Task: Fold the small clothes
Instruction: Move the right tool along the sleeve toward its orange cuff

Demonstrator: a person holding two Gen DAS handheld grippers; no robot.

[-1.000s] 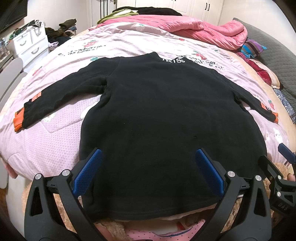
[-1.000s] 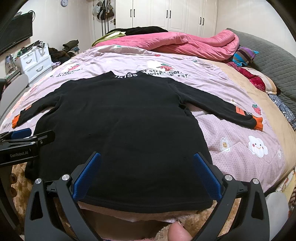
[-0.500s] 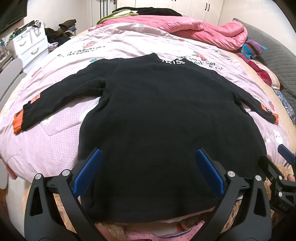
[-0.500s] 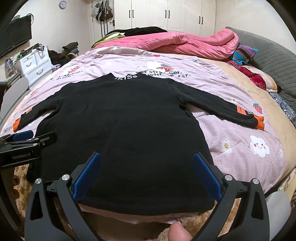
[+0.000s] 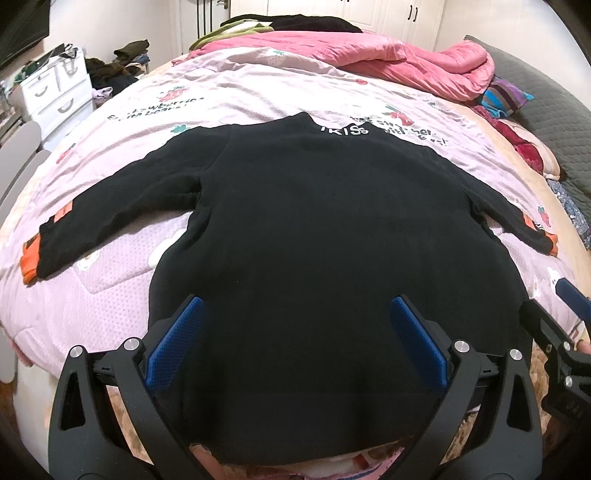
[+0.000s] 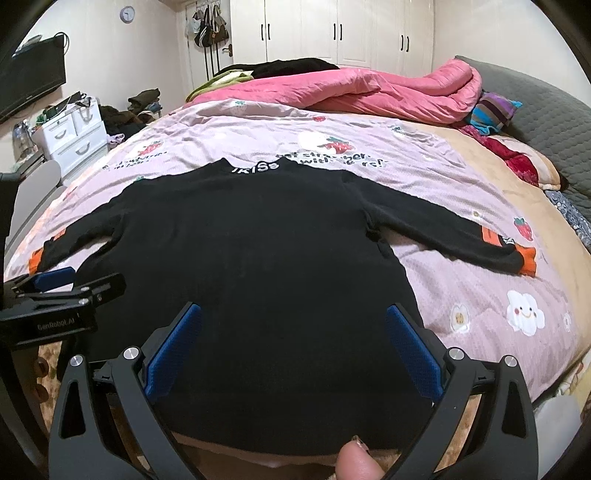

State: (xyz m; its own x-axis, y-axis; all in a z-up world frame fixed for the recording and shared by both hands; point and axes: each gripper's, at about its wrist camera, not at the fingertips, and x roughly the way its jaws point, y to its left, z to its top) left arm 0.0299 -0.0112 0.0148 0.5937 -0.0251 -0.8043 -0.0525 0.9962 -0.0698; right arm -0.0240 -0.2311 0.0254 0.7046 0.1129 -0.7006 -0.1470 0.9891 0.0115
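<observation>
A home bedroom: a bed (image 6: 461, 291) with pink quilt (image 6: 369, 92), white wardrobes (image 6: 332, 33), drawer unit (image 6: 70, 136).

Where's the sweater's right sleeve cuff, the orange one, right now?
In the right wrist view the orange cuff lies flat on the pink quilt at far right, just below a printed strawberry and above a smiling cloud print.

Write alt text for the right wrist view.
A black long-sleeved top lies flat, sleeves spread, on a pink printed bedspread. The right hand-held gripper is open over its hem; the left hand-held gripper shows at the left edge.
</observation>
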